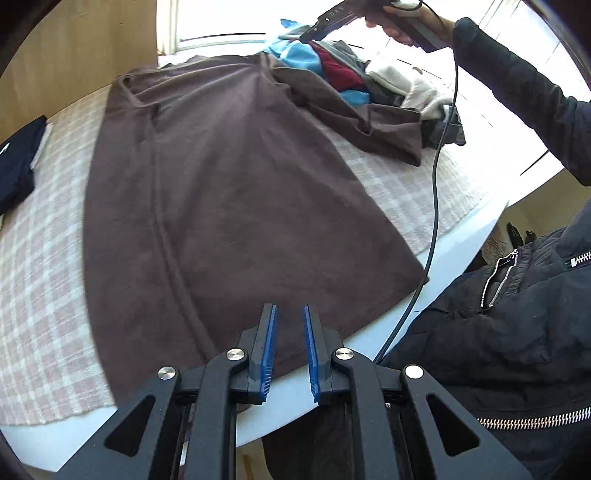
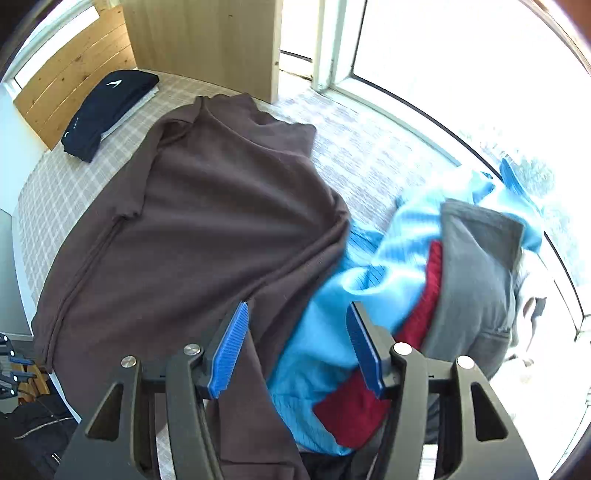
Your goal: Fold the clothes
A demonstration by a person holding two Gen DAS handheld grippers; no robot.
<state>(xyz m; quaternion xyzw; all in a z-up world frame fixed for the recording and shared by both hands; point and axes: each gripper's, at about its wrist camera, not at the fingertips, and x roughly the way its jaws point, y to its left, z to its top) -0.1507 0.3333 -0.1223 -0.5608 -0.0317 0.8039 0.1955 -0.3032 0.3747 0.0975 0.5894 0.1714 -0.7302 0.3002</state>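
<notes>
A brown long-sleeved shirt (image 1: 221,184) lies spread flat on the checked cloth (image 1: 44,295), collar at the far end, hem toward me. My left gripper (image 1: 290,310) hovers over the near hem, its blue pads a narrow gap apart with nothing pinched. In the right wrist view the same shirt (image 2: 207,221) fills the middle, one sleeve trailing down toward the camera. My right gripper (image 2: 297,310) stands open above that sleeve and the edge of the clothes pile, holding nothing. From the left wrist view, the right gripper (image 1: 314,31) is raised over the pile in a hand.
An unfolded pile sits right of the shirt: a light blue garment (image 2: 388,266), a red one (image 2: 424,306) and a grey one (image 2: 476,277). A folded navy stack (image 2: 107,110) lies far left. A wooden panel (image 2: 203,40) stands behind. A black cable (image 1: 436,203) hangs by the person's dark jacket (image 1: 498,332).
</notes>
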